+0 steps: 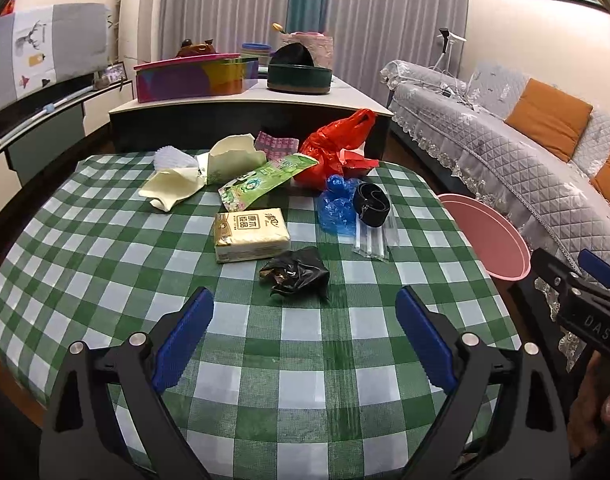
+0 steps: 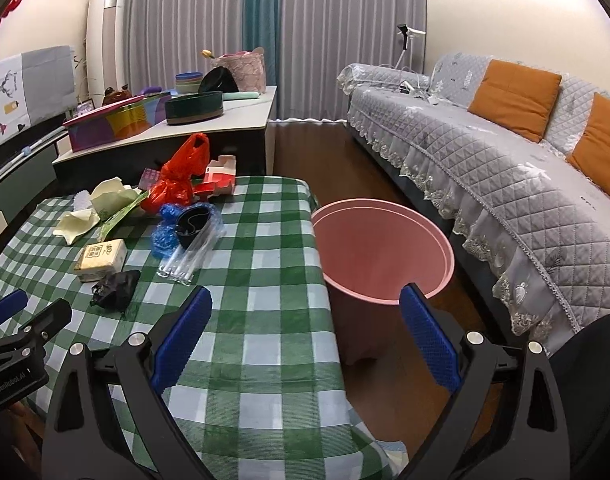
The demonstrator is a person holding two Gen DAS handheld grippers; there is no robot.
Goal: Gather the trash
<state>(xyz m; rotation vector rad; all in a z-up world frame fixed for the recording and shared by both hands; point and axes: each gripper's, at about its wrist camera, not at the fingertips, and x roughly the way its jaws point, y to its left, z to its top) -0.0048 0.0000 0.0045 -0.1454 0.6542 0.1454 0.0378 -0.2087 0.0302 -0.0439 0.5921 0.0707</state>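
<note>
The cream paper (image 1: 173, 188) and white scrap (image 1: 173, 158) at the far left of the worktop (image 1: 105, 264) partly overlap, and what lies beneath them is hidden. The green wrapper (image 1: 265, 178) leans on the red bag (image 1: 333, 148), which covers most of a red box (image 2: 221, 180) behind it. The tissue pack (image 1: 251, 236) sits mid-worktop, with the black bag (image 1: 297, 272) just in front and the blue film (image 1: 337, 208), black band (image 1: 371, 204) and clear sleeve (image 1: 373, 240) to its right. The near half of the cloth is bare. The left tool (image 1: 305, 336) hovers released, both fingers spread, the black bag just ahead. The right tool (image 2: 305, 336), also released, hangs over the worktop's right edge; the pink bin (image 2: 385, 248) stands on the floor beside it, its base cut off.
</note>
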